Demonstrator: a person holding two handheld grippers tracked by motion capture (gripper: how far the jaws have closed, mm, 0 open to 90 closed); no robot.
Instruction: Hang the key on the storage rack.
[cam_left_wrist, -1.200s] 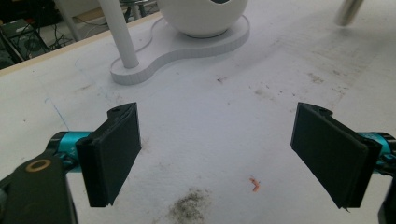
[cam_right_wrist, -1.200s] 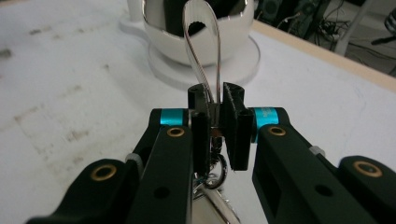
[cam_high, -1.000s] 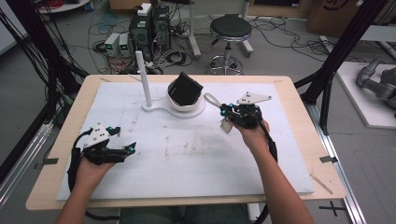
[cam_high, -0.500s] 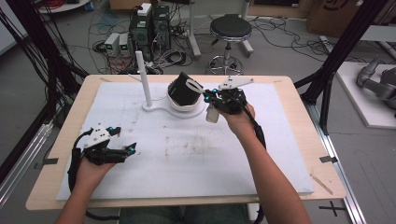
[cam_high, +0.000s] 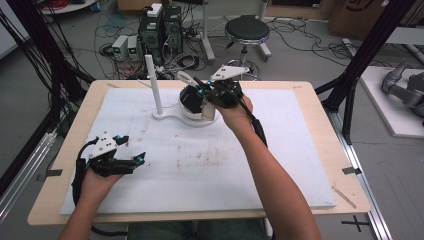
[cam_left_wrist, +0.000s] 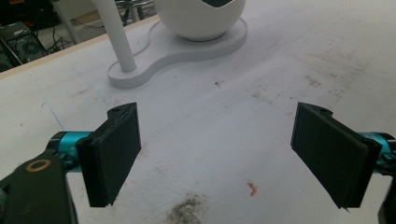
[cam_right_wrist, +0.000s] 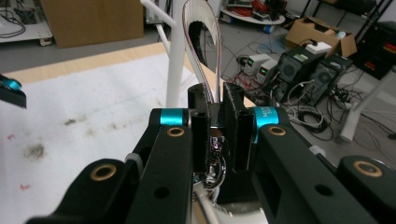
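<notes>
My right gripper (cam_high: 200, 91) hovers over the white bowl (cam_high: 206, 114) of a white stand, shut on a pale looped strap (cam_high: 184, 77) with a metal clasp. The loop points toward the stand's upright white post (cam_high: 153, 82). In the right gripper view the strap (cam_right_wrist: 212, 46) rises from between the closed jaws of my right gripper (cam_right_wrist: 216, 112), its clasp (cam_right_wrist: 215, 163) hangs below them, and the post (cam_right_wrist: 176, 56) stands just behind. My left gripper (cam_high: 134, 161) rests open and empty at the front left of the white mat (cam_high: 280, 150). Its own view shows my left gripper (cam_left_wrist: 217, 154) with jaws wide apart, and the post (cam_left_wrist: 116, 42) and bowl (cam_left_wrist: 201, 18) beyond.
The stand's flat base (cam_high: 170, 119) joins post and bowl at the mat's back middle. Beyond the table's far edge are computer boxes (cam_high: 159, 27), cables and a stool (cam_high: 246, 31). Black frame legs (cam_high: 350, 85) flank the table. The mat (cam_left_wrist: 261, 79) carries faint stains.
My right gripper has carried the strap leftward and upward, from the mat's right of the bowl to above the bowl near the post. The left gripper has stayed still.
</notes>
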